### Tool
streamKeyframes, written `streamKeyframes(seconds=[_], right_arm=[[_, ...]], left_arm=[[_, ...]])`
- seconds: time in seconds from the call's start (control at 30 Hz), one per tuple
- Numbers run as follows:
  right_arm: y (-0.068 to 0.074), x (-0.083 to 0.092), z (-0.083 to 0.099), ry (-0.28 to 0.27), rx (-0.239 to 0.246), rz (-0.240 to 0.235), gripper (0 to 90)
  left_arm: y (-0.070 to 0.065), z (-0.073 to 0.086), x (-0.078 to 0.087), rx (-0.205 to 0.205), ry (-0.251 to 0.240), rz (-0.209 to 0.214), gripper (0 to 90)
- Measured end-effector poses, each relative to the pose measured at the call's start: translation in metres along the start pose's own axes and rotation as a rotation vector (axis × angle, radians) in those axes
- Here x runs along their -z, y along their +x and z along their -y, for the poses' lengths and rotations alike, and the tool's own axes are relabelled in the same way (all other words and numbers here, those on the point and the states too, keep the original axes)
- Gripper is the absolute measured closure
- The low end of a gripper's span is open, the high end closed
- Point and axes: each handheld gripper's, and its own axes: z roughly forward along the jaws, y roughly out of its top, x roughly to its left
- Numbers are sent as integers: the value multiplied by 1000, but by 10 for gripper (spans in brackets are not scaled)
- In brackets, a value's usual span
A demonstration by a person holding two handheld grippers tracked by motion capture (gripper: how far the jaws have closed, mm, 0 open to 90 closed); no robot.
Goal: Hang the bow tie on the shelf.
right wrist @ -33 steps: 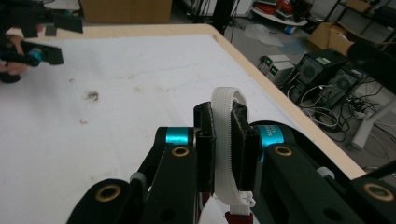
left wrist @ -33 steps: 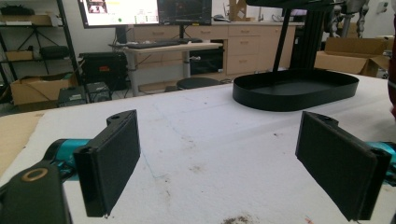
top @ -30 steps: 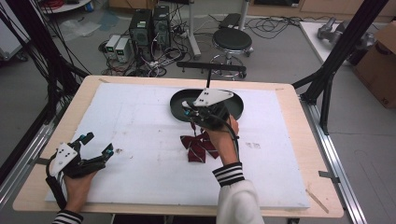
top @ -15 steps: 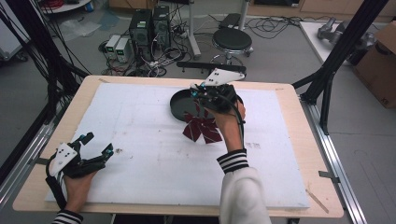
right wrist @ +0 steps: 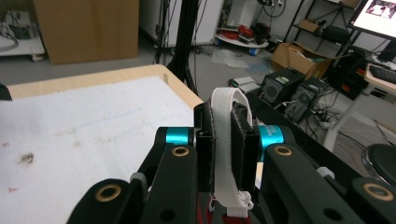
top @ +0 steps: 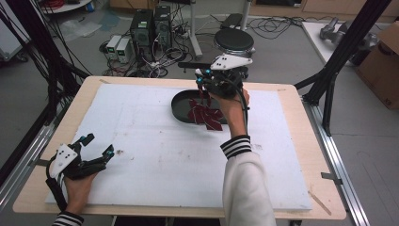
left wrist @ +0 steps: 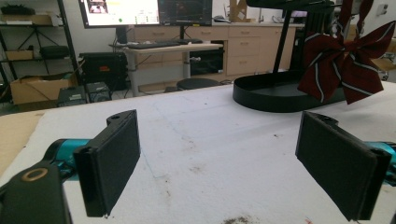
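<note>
Since the right gripper [top: 203, 84] has only the white elastic strap [right wrist: 229, 140] pinched between its fingers [right wrist: 204, 140], the dark red striped bow tie [top: 205, 113] dangles free below it, over the black oval tray [top: 179, 104] at the far side of the white-covered tabletop [top: 155, 160]. Risk, as I judge it: the thin strap slips out of the pads, or the swinging bow catches the tray rim and drapes half out on release. A drop too near the edge would leave it on the tabletop instead. Tray looks empty apart from the bow hanging above it; whether the lower tips touch the tray floor I cannot tell. Left gripper [top: 96, 150] rests at the near left corner, fingers [left wrist: 112, 163] spread wide with nothing between them, well apart from the tray.
</note>
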Motion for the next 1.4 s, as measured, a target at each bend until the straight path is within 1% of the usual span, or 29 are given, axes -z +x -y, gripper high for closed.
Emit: streamKeyframes(seconds=[0.03, 0.1, 0.17, 0.2, 0.23, 0.27, 0.3, 0.4, 0.43, 0.47, 0.53, 0.6, 0.63, 0.67, 0.7, 0.73, 0.8, 0.83, 0.93, 1.03, 1.07, 1.13, 1.4], right_arm=[[-2, -1, 0, -2, -2, -1, 821], [-8, -3, 0, -9, -23, -7, 821], [-14, -6, 0, -12, -41, -14, 821], [-16, -6, -2, -10, -39, -6, 821], [-18, -7, -3, -21, -38, -10, 821], [-20, -8, -4, -27, -48, -16, 821], [-22, -9, -4, -31, -46, -17, 821], [-28, -13, -6, -24, -55, -23, 821], [-30, -15, -8, -21, -48, -20, 821], [-32, -16, -9, -29, -49, -20, 821], [-37, -18, -13, -50, -67, -35, 821], [-41, -20, -16, -51, -75, -41, 821], [-43, -21, -19, -49, -75, -44, 821], [-45, -23, -21, -54, -64, -39, 821], [-46, -25, -23, -55, -67, -39, 821], [-48, -27, -24, -51, -72, -43, 821], [-52, -32, -25, -25, -64, -33, 821], [-54, -34, -25, -19, -72, -34, 821], [-58, -40, -25, -26, -69, -27, 821], [-63, -47, -22, -7, -66, -20, 821], [-65, -49, -21, -3, -72, -19, 821], [-68, -53, -19, -6, -80, -18, 821], [-78, -65, -19, 14, -82, -17, 821]], left_arm=[[0, 0, 0, -3, 2, -1, 143], [0, 0, 0, -7, 6, 1, 142], [0, 0, 0, 0, 7, 0, 143], [0, 0, 0, 0, 7, 1, 142], [1, 0, 0, 0, 10, 0, 142], [1, 0, 0, 0, 9, 0, 142], [1, 0, 0, -1, 10, 0, 142], [1, 0, 0, 0, 8, 0, 143], [1, 0, 0, 0, 8, 0, 143], [1, 0, 0, 1, 8, 0, 144], [0, 0, 0, 2, 5, -1, 144], [0, 0, 0, 1, 2, -2, 144], [0, 0, 0, 1, 2, -4, 144], [0, 0, 0, 0, 2, -4, 144], [0, 0, 0, 1, 2, -5, 144], [0, 0, 0, -1, 2, -6, 144], [0, 0, 0, -2, 1, -6, 144], [0, 0, 0, -2, 1, -7, 144], [0, 0, 0, -2, 0, -7, 144], [0, 0, 0, -1, 1, -6, 144], [0, 0, 0, -1, 2, -6, 144], [0, 0, 0, 0, 2, -5, 144], [0, 0, 0, 0, 4, -2, 144]])
